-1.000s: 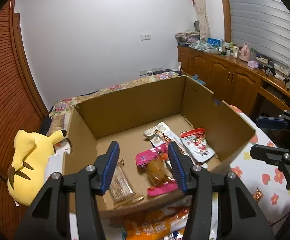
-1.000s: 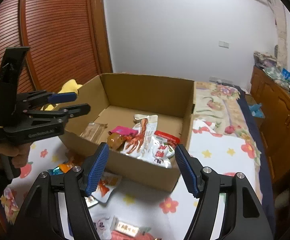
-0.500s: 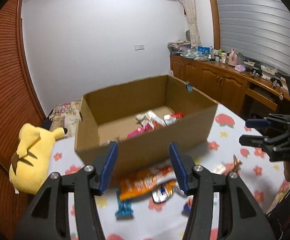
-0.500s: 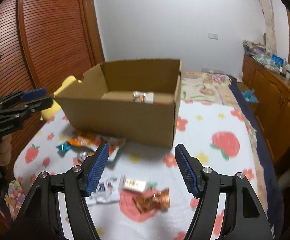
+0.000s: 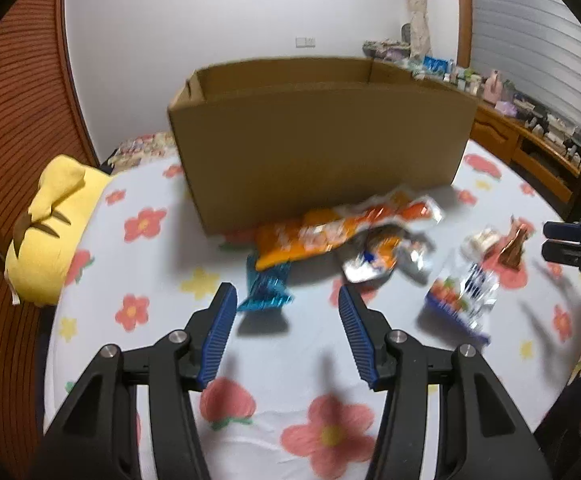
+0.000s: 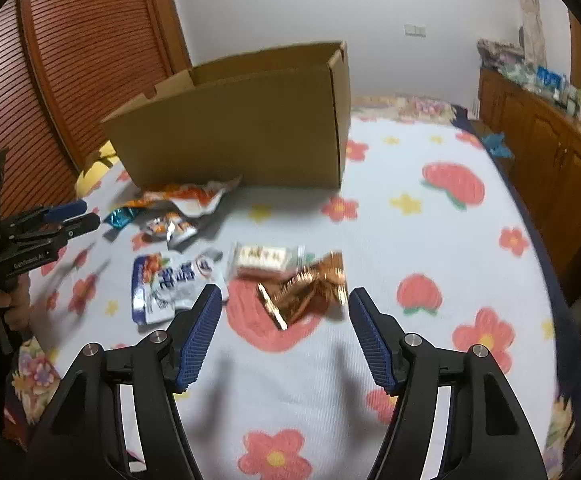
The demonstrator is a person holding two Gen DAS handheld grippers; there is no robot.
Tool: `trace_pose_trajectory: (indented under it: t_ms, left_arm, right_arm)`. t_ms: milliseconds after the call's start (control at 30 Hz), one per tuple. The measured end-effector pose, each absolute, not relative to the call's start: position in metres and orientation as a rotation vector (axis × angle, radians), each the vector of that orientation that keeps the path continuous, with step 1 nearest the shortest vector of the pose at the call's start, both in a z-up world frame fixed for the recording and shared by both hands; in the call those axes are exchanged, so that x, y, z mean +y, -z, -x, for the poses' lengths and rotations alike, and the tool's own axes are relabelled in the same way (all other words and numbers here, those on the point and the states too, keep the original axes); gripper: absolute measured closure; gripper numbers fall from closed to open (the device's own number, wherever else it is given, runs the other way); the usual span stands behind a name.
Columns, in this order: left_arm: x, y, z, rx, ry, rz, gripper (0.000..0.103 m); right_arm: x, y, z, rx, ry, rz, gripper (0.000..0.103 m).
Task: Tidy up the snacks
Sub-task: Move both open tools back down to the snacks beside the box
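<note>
Cardboard box [image 5: 322, 144] was matt brown paperboard. Bedsheet [image 6: 430, 240] was matt printed cloth. Copper wrapper [image 6: 306, 288] and blue wrapper [image 5: 266, 292] looked like shiny crinkled foil; orange packet [image 5: 330, 232] was glossy plastic film. Plush toy [image 5: 46, 232] was soft fabric. Cabinet [image 6: 538, 152] was polished wood.

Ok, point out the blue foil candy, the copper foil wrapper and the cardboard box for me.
blue foil candy [image 5: 265, 291]: left wrist view, middle of its crinkled wrapper.
copper foil wrapper [image 6: 306, 288]: right wrist view, centre of the crumpled foil.
cardboard box [image 5: 322, 152]: left wrist view, its near outer wall.
</note>
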State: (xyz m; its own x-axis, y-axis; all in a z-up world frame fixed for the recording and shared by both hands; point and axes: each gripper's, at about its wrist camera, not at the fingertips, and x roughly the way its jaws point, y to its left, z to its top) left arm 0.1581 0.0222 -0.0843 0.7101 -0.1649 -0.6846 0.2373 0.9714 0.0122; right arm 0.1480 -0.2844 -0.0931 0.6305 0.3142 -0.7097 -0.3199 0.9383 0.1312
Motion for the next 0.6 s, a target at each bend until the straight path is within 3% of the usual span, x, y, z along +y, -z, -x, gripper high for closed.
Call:
trace_pose_trajectory:
  t_ms: [367, 600]
  left_arm:
    - [0.034, 0.103, -0.159, 0.77, 0.211, -0.079, 0.05]
    - [0.034, 0.11, -0.159, 0.779, 0.213, -0.077, 0.05]
  right_arm:
    - [-0.286, 0.111, -0.163, 0.854, -0.374, -0.062, 0.04]
    - [-0.278, 0.112, -0.181, 0.838, -0.344, -0.012, 0.056]
